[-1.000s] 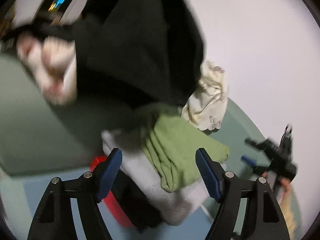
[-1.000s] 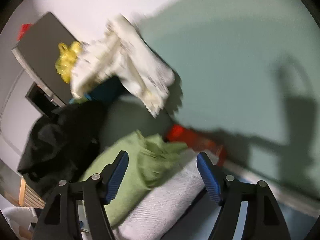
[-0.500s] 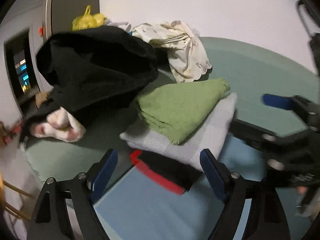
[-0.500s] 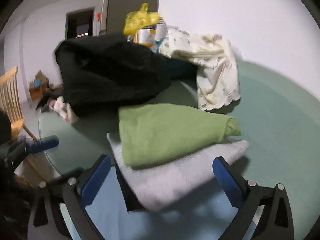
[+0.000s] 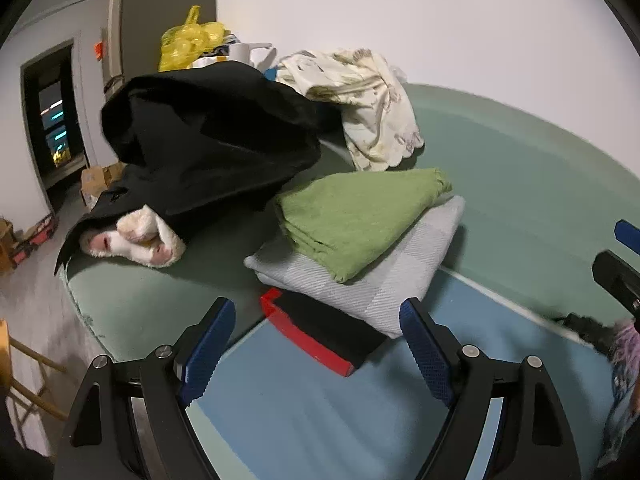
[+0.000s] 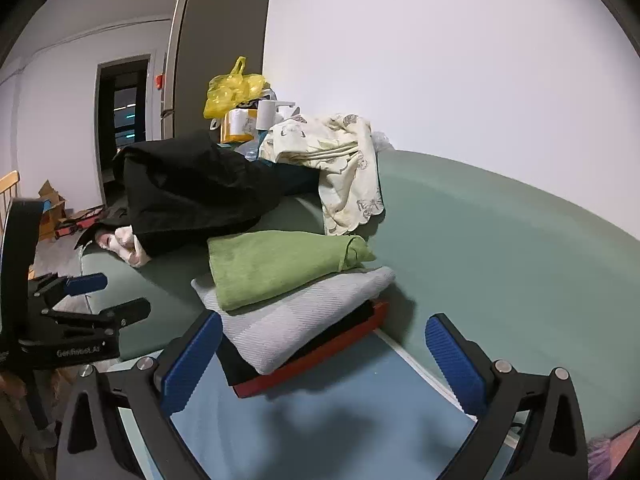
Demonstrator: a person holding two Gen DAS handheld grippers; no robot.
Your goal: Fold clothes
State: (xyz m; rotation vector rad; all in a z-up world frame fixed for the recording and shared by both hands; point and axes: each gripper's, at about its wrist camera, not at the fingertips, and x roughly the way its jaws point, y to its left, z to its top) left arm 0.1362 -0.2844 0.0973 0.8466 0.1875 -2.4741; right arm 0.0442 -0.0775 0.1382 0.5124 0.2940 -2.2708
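While both of my tools hang over the near end of the pale green surface (image 6: 500,240), my left hand-held gripper (image 5: 316,348) and my right hand-held gripper (image 6: 324,360) have just been opening and now stand wide with nothing between the blue pads. A blue mat (image 5: 340,412) covers the near part of that surface. On its far edge sits the folded stack: a green cloth (image 5: 356,216) on a grey knit piece (image 5: 380,280), which rests on a black and red item (image 5: 320,332) that I cannot identify. Behind the stack a black garment (image 5: 208,144) lies heaped, with something white and fluffy (image 5: 136,240) poking from under it; what that is I cannot tell. A cream printed cloth (image 6: 344,172) drapes beside it near the white wall (image 6: 440,60). Farther back are a yellow plastic bag (image 6: 232,88), a tall grey cabinet (image 6: 216,52) and a dark doorway (image 6: 120,120), with boxes (image 5: 96,180) on the floor. At the right rim of the left view something purple (image 5: 624,344) is cut off and blurred.
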